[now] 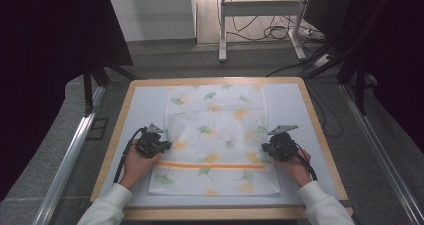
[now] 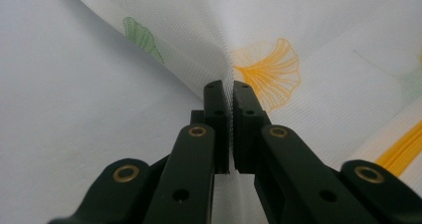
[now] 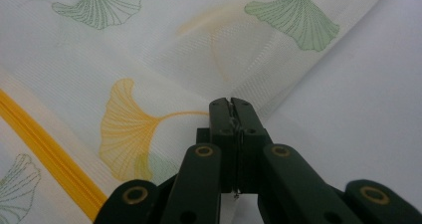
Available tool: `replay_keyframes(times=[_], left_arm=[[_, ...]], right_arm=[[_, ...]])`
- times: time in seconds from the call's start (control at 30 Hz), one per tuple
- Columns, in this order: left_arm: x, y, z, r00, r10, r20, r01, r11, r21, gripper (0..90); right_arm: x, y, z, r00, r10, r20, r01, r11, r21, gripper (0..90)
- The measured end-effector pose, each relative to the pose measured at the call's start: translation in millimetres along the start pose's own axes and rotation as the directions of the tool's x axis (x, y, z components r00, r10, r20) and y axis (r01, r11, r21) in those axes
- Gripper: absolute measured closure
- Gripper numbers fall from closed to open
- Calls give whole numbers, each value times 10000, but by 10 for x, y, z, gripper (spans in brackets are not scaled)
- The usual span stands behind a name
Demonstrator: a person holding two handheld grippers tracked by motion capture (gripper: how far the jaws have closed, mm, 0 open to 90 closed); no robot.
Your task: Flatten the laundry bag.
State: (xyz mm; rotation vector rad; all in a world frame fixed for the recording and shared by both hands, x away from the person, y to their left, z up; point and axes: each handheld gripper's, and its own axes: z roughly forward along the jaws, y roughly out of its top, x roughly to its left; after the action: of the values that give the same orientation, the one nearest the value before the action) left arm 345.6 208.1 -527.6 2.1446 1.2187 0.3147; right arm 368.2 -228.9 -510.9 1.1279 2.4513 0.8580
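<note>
Light: even and soft on the table point(image 1: 300, 110), dim around it.
Surround: left and right sides nearly black.
Shadows: faint.
Focus: jaw bases blurred in both gripper views.
Glare: none.

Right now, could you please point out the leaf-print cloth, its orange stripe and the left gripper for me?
leaf-print cloth point(image 1: 216, 116): high view, middle of the fabric.
orange stripe point(image 1: 212, 165): high view, midway along the band.
left gripper point(image 2: 230, 92): left gripper view, between the jaw tips pinching the cloth edge.
</note>
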Motion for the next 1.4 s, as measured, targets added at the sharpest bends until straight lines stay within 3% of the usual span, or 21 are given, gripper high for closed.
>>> replay_keyframes(times=[0.53, 0.7, 0.77, 0.87, 0.9, 0.93, 0.97, 1.03, 1.13, 1.27, 1.3, 1.33, 1.37, 1.4], left_arm=[[44, -48, -20, 9996, -45, -282, 45, 10000, -20, 857], [52, -69, -30, 9995, -108, -295, 105, 9999, -108, 802], [52, -87, -44, 9994, -108, -315, 104, 9998, -147, 711], [66, -112, -115, 9980, -236, -590, 208, 9987, -474, 491], [82, -112, -150, 9970, -306, -714, 262, 9978, -611, 444], [82, -112, -150, 9970, -306, -714, 262, 9978, -611, 407], [110, -104, -216, 9951, -495, -855, 415, 9949, -920, 375], [105, -88, -270, 9938, -627, -920, 518, 9918, -1165, 317], [79, -65, -315, 9934, -525, -1022, 389, 9907, -1306, 294], [-29, -13, -369, 9961, -205, -862, 80, 9896, -1434, 301], [-110, 27, -386, 9972, 36, -748, -150, 9881, -1530, 308], [-110, 27, -386, 9972, 36, -748, -150, 9881, -1530, 310], [-215, 87, -398, 9974, 336, -642, -434, 9863, -1589, 310], [-215, 87, -398, 9974, 336, -642, -434, 9863, -1589, 310]], right_arm=[[45, 60, 60, 9998, -149, -122, 149, 9999, -41, 880], [29, 53, 54, 9998, -131, -148, 130, 9999, -80, 877], [28, 49, 49, 9999, -118, -119, 117, 9999, -82, 870], [29, 35, 30, 9997, -190, 140, 191, 9997, -129, 734], [24, 29, 13, 9995, -159, 277, 163, 9998, -141, 676], [24, 29, 13, 9995, -159, 277, 163, 9998, -141, 676], [5, 14, -33, 9993, 37, 382, -24, 9994, -333, 574], [-24, 1, -91, 9988, 300, 385, -283, 9986, -448, 491], [-54, -27, -182, 9981, 575, 206, -558, 9958, -730, 435], [-68, -64, -318, 9965, 834, -88, -839, 9906, -1084, 394], [-78, -69, -349, 9952, 965, -191, -981, 9878, -1209, 393], [-78, -69, -349, 9952, 965, -191, -981, 9878, -1209, 393], [-106, -74, -400, 9910, 1247, -489, -1301, 9832, -1282, 404], [-106, -74, -400, 9910, 1247, -489, -1301, 9832, -1282, 404]])
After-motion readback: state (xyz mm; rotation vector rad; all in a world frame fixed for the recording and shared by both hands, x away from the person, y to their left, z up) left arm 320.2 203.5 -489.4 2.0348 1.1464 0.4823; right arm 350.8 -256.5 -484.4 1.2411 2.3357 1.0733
